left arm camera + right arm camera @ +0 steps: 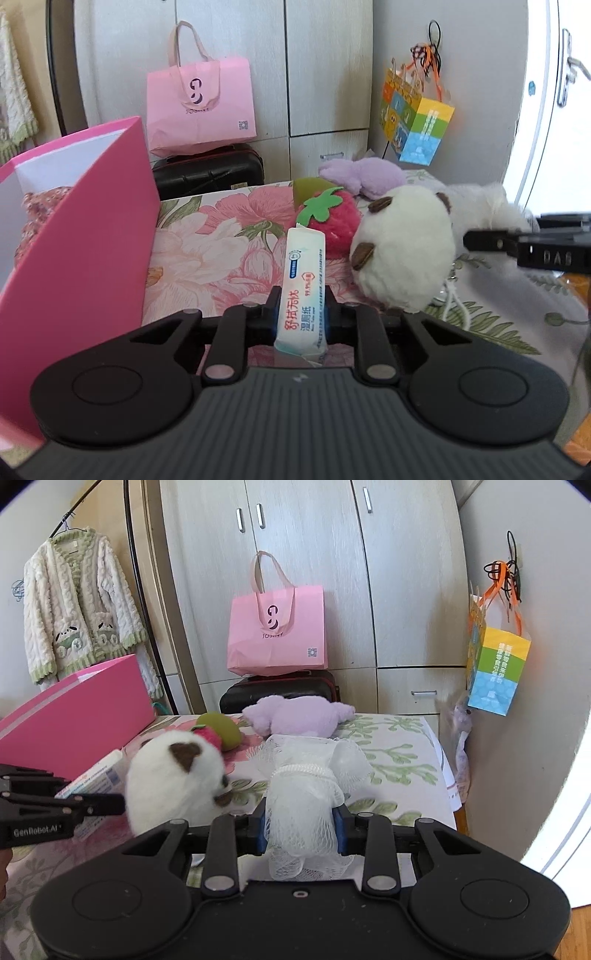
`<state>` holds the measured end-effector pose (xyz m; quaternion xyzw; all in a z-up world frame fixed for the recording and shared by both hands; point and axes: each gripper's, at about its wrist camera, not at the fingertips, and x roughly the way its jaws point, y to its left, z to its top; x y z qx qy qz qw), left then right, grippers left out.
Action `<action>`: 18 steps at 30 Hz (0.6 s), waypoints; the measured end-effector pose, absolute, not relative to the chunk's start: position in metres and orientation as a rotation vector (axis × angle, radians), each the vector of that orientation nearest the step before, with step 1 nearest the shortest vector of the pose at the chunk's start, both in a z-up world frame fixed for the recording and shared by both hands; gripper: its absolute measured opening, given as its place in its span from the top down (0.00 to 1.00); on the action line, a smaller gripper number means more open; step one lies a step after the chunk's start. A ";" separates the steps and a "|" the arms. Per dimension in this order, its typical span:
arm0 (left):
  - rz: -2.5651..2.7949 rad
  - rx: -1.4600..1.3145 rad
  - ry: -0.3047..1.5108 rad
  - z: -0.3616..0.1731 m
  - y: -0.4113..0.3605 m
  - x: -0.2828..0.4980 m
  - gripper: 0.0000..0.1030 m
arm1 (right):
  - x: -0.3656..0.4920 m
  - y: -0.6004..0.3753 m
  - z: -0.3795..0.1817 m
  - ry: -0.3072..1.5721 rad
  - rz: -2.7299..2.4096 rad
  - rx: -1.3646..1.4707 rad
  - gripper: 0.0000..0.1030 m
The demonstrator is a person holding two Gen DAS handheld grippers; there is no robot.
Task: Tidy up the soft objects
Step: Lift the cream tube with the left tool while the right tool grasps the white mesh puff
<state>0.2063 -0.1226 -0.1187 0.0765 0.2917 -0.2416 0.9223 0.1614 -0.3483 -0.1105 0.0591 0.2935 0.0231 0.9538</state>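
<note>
Left gripper (300,312): fingers closed on a wet-wipes pack (302,288), white with red and blue print, held lengthwise so its far end points out over the bed. Seen from the right wrist view, the same gripper (110,805) enters from the left edge with the pack (96,775) lying along it.

Right gripper (301,829): blue-padded fingers closed on a white mesh bath pouf (306,797), which bulges out in front of and behind the pads. In the left wrist view this gripper (476,240) comes in from the right edge; the pouf (487,206) shows there only as a blurred white mass.

Bed (207,243): floral cover, pink blooms toward the left, green sprigs (399,764) toward the right edge.

White round plush (402,247), brown patches, resting on the cover between the two grippers, just beside both.

Strawberry plush (332,225), red with green leaf, touching the white plush on its far left side; an olive-green soft item (221,733) lies directly behind it.

Lilac plush (295,714), lying at the bed's far edge.

Pink box (77,258), open, standing at the left edge of the bed, walls upright.

Black suitcase (280,690), beyond the far edge, with a pink tote bag (277,635) standing on it against the wardrobe (314,535).

Colourful paper bag (495,668), hanging on the right wall.

Knitted cardigan (77,605), cream and green, hanging far left.
</note>
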 end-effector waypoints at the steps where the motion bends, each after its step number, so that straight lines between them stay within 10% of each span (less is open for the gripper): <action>1: -0.495 0.151 0.594 -0.117 -0.121 0.203 0.82 | 0.157 -0.345 -0.110 0.596 0.044 0.120 0.64; 18: -0.526 0.037 0.585 -0.101 -0.075 0.145 0.82 | 0.078 -0.287 -0.098 0.565 0.029 0.104 0.64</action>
